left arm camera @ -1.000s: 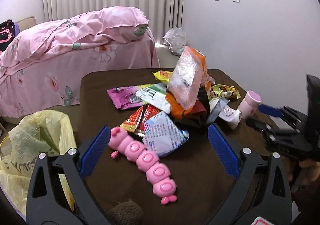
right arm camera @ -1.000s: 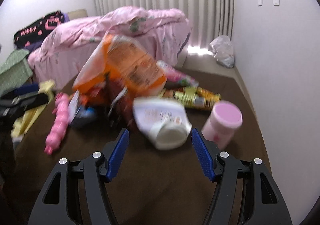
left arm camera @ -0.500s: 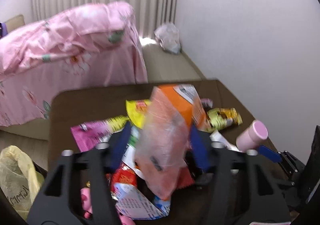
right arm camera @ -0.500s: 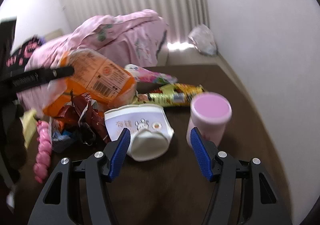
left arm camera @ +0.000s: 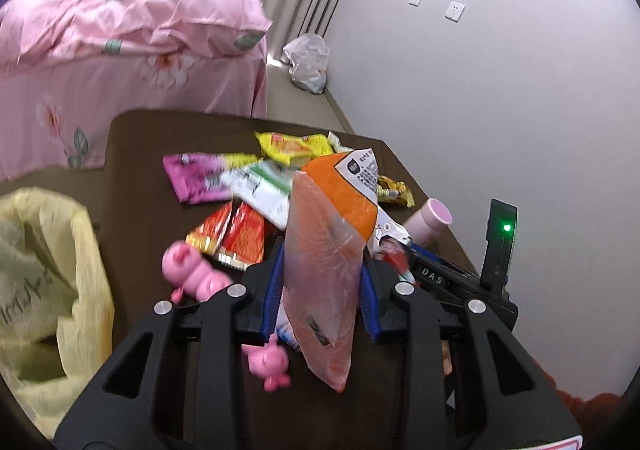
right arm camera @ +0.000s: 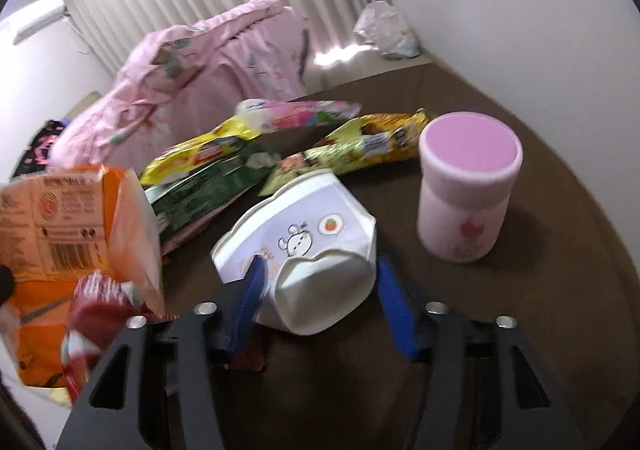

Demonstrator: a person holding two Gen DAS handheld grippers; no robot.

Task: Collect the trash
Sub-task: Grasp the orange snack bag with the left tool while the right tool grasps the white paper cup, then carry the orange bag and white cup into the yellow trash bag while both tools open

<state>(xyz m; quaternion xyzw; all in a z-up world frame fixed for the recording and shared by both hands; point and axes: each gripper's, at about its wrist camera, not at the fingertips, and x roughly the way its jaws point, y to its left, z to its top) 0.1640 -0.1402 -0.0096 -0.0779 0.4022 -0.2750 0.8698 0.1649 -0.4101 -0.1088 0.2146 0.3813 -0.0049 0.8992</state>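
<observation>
Left wrist view: left hand-held gripper point(left arm camera: 320, 292) closing on the orange bag point(left arm camera: 328, 250), lifted above the tabletop point(left arm camera: 132, 137); its slick film could slip before the yellow trash bag point(left arm camera: 48, 274).
Right wrist view: right hand-held gripper point(right arm camera: 320, 302) closing, unclenched, around the crushed white cup point(right arm camera: 304, 250); the tilted cup could squirt sideways into the pink bottle point(right arm camera: 468, 189).

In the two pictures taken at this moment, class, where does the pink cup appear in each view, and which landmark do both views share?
Left wrist view: the pink cup sits at mid right, partly hidden behind the orange bag.
Right wrist view: the pink cup stands upright at upper right, beside the crushed white cup.
Shared landmark: the pink bed beyond the table.
</observation>
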